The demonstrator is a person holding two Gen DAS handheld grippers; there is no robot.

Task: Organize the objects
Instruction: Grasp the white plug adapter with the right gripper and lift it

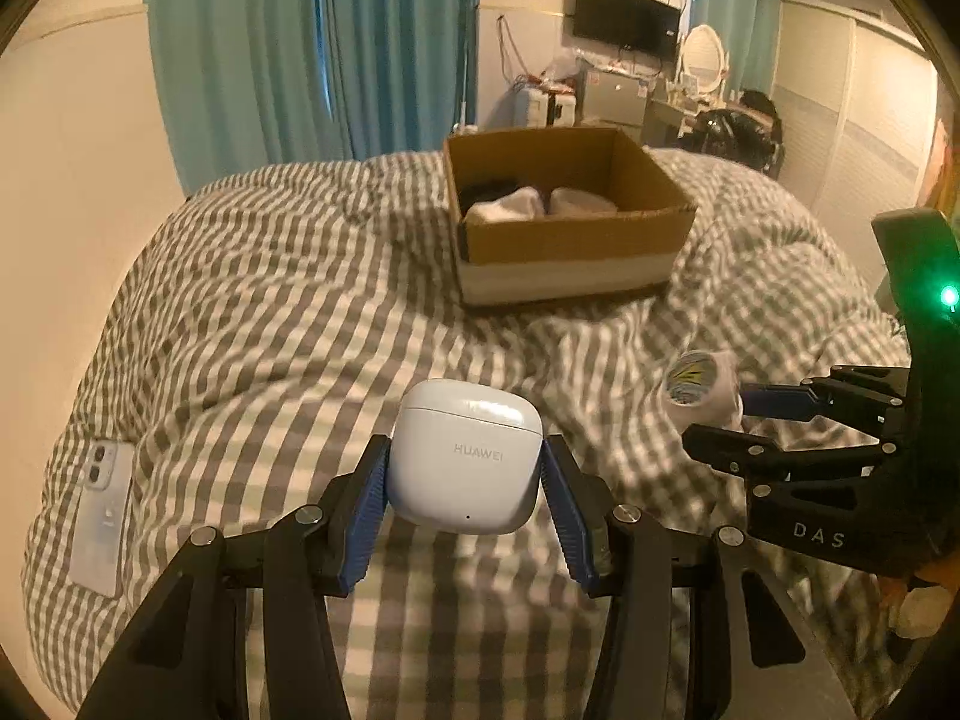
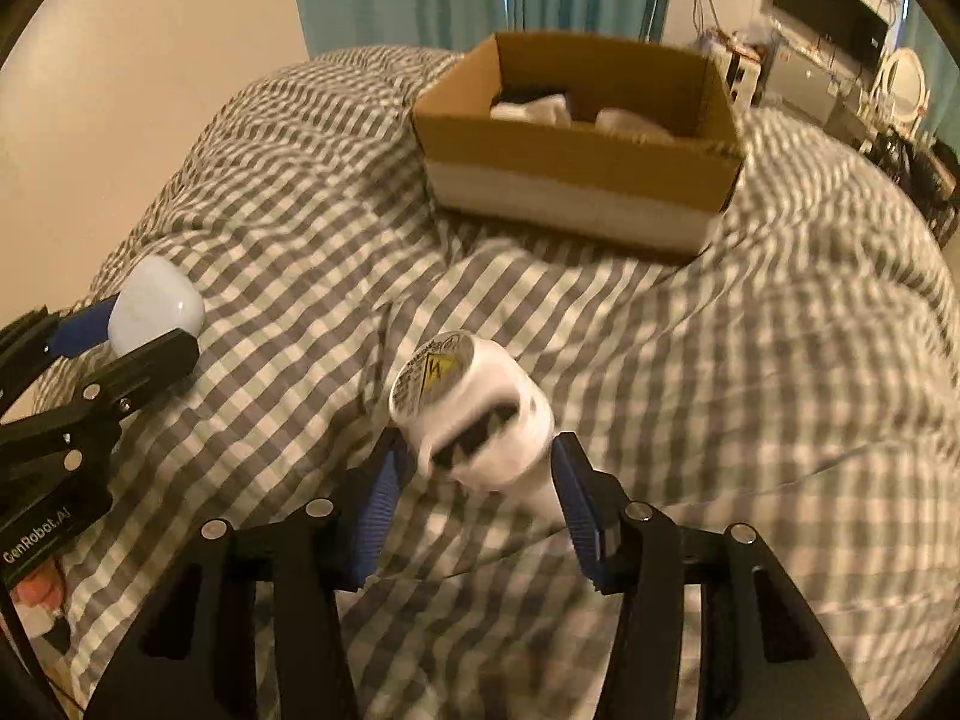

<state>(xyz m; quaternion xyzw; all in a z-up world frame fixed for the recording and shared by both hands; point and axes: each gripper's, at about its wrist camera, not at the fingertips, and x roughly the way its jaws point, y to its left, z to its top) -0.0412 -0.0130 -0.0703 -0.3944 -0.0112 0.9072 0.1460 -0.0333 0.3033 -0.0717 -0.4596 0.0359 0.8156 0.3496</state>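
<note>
You have one thing in each hand, and both are off the bed. Your left gripper (image 1: 465, 468) has its fingers (image 1: 367, 510) closed partway on the sides of the white earbud case (image 1: 465, 459), which sits upright between the blue pads, well short of the cardboard box (image 1: 564, 240). Your right gripper (image 2: 474, 480) has its fingers (image 2: 573, 498) closed about as far around a white plug adapter (image 2: 471, 414) with a yellow warning sticker on its end. That one is blurred, so you cannot tell exactly how squarely it is held, but it looks tilted, with the sticker end pointing toward the box.

The box stands open on the checked bed cover (image 1: 270, 312), ahead of both grippers. Some white bundled items and something dark already lie inside it, so part of the sorting looks done. The inside is only partly visible, so how much room remains is hard to judge.

What is left, as far as you can see: carry both held things to the box and set them in. A phone (image 1: 102, 516) lies face down on the cover, far to the left of the box and nearer you. It probably belongs in the box too.
</note>
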